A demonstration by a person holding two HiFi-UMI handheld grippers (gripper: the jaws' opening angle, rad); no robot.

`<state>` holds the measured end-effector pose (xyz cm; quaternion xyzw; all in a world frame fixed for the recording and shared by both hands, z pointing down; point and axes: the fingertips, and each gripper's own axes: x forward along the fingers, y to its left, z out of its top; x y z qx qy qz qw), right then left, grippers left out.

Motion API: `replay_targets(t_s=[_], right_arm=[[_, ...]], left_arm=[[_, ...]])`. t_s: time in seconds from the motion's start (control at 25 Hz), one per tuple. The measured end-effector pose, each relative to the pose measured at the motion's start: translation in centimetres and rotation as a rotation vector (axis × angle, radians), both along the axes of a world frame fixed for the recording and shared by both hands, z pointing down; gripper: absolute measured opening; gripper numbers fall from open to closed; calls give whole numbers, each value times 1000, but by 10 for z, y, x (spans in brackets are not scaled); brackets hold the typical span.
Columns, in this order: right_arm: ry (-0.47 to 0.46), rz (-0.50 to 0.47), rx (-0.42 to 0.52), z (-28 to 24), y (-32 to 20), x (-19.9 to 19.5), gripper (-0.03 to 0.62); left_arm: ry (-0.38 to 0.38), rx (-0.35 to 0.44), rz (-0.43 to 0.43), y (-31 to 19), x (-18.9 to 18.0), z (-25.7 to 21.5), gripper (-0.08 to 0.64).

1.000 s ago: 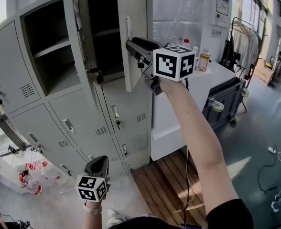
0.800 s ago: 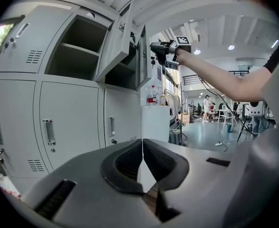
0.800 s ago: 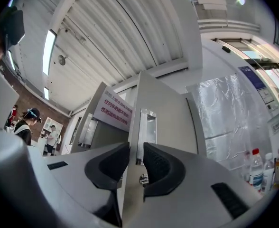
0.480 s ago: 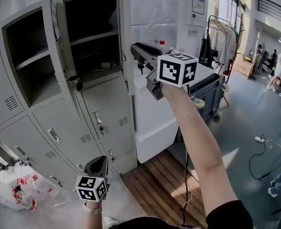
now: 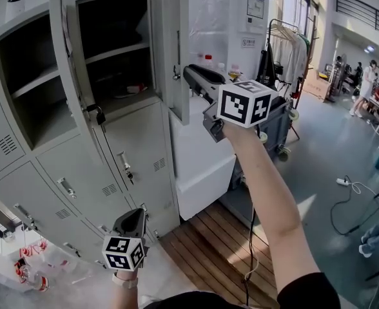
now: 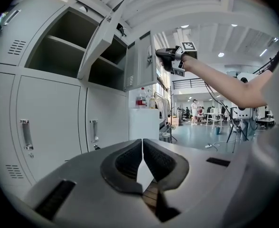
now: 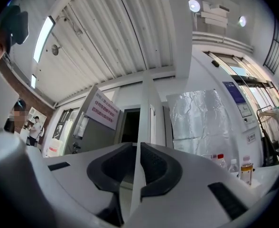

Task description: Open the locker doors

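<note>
Already ajar: right upper locker door (image 5: 176,44)

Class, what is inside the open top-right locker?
A shelf and, below it, a small red-and-white item. The dark rear cannot be made out.

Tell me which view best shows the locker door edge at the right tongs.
The right gripper view: the door runs edge-on between the right tongs, which have just been closing on it. The head view shows its broad face instead; the left gripper view shows the door small and distant.
</note>
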<state>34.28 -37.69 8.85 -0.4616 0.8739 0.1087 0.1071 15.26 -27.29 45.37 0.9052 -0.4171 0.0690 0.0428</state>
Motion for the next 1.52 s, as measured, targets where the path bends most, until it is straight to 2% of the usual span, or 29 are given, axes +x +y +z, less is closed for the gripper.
replay_targets(t_s=[0.24,0.52,0.8,0.92,1.24,1.52], right_arm=[[3,-15,5,30,31,-29,75],[7,-131,58,60,84,-123,66],[26,-261,32,92,110,-218,63],[21,-332,11,104,111,-263,63],[56,-512,-53,135,101,-397,63],[85,-572,-97,153,89,-487,63]], left_arm=[[11,12,-14,-4,-27,-5,21],[12,29,-92,-13,-94,-15,21],[30,76,-203,-13,-171,-34,21],[24,102,-275,-13,-213,-42,21],[-53,190,-560,-14,-355,-78,23],[-97,282,-725,-18,-458,-136,49]])
